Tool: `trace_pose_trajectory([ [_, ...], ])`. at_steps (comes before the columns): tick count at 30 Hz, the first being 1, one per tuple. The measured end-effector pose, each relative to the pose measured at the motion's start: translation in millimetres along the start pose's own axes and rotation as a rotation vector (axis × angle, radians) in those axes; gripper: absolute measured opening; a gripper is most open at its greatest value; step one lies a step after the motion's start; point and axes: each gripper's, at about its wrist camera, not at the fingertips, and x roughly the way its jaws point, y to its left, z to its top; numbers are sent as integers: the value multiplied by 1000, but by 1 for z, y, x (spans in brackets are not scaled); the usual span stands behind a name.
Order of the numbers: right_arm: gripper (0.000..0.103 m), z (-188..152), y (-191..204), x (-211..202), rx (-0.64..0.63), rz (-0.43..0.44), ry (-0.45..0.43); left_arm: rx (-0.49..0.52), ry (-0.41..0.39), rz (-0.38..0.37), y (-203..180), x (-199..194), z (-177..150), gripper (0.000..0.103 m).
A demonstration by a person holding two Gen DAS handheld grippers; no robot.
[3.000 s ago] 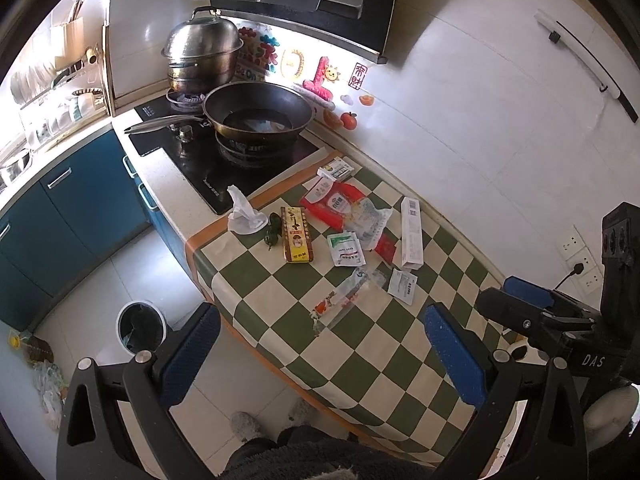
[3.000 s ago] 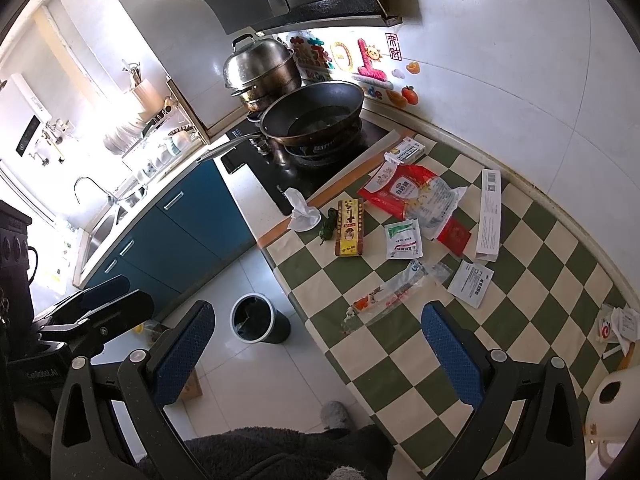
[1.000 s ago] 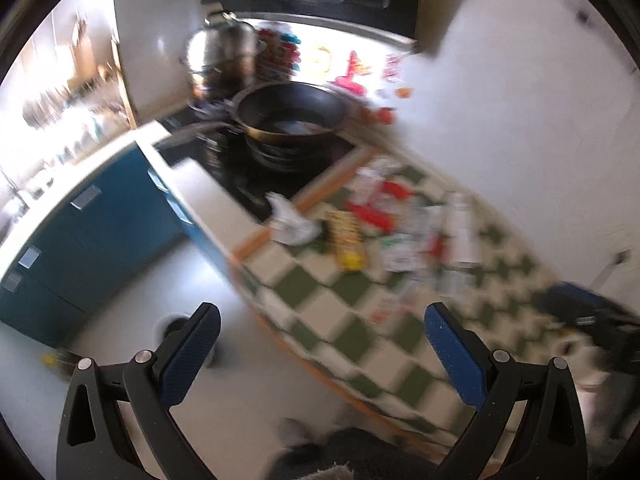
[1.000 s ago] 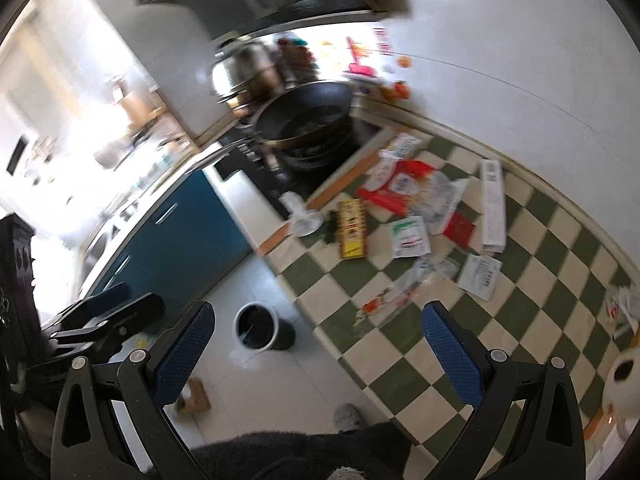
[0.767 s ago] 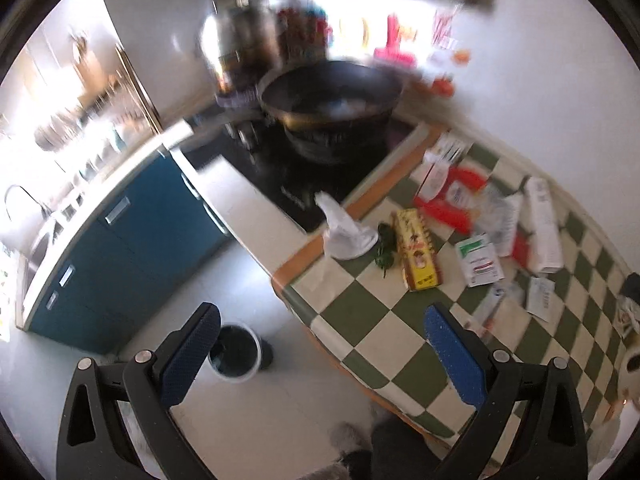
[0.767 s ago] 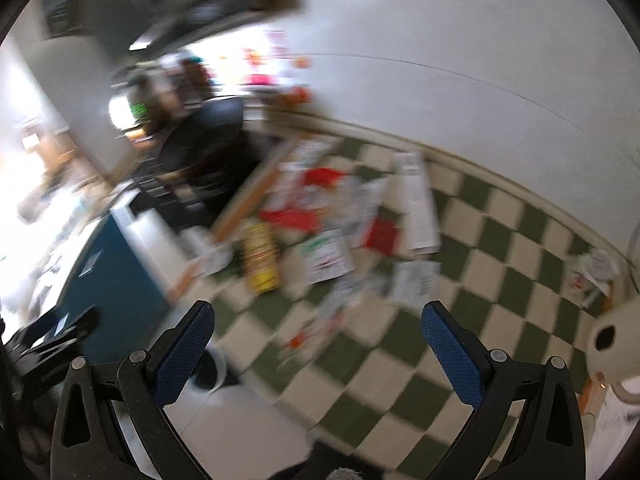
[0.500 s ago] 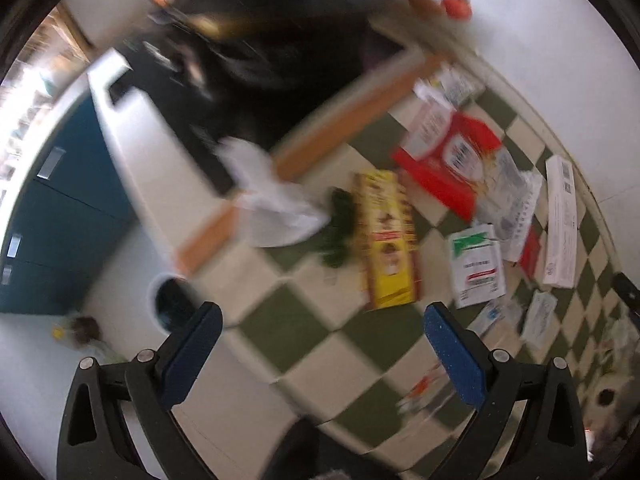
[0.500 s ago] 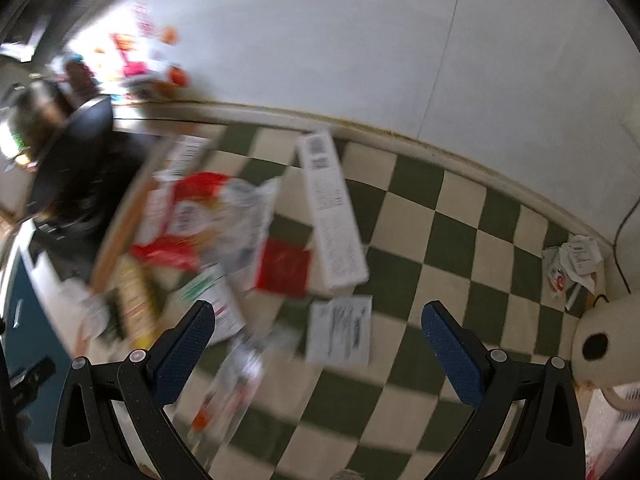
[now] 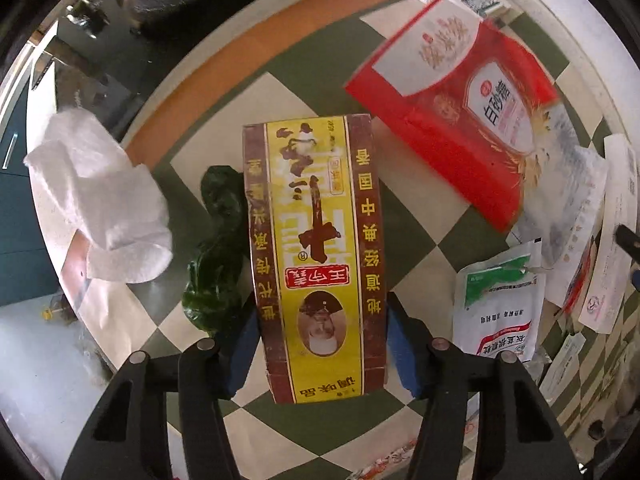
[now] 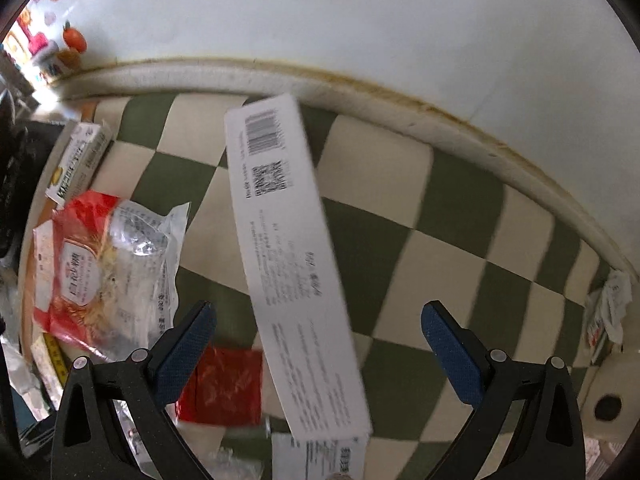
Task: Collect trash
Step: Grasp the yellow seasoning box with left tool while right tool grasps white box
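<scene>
In the left wrist view my left gripper (image 9: 322, 344) is closed on the near end of a yellow and brown spice box (image 9: 316, 248) that lies on the green-and-cream checked cloth (image 9: 416, 232); both blue pads touch its long sides. A dark green wrapper (image 9: 218, 248) lies against the box's left side, a crumpled white tissue (image 9: 100, 208) further left. In the right wrist view my right gripper (image 10: 318, 340) is open, its fingers either side of a long white carton (image 10: 288, 256) with a barcode, above it and apart from it.
A red and clear sugar bag (image 9: 472, 104) (image 10: 96, 268), a white and green sachet (image 9: 496, 304), a small red packet (image 10: 224, 384), a small box (image 10: 76, 160) and papers lie on the cloth. The black stove top (image 9: 120, 40) is left. The white wall (image 10: 360, 20) bounds the far side.
Both grippers have dropped from high above the counter down close to the cloth. My left gripper has closed from wide open onto the spice box. My right gripper stayed open and moved over the white carton.
</scene>
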Motion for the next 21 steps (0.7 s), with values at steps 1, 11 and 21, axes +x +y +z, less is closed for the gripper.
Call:
trace_pose_trajectory([
  [1, 94, 1, 3, 7, -8, 1, 10, 7, -13, 13, 1, -1, -3, 55],
  [11, 50, -15, -11, -14, 42, 54, -90, 74, -177, 53, 11, -67, -14, 54],
  [21, 50, -69, 57, -138, -45, 170, -218, 63, -425, -5, 78, -162, -43, 54],
])
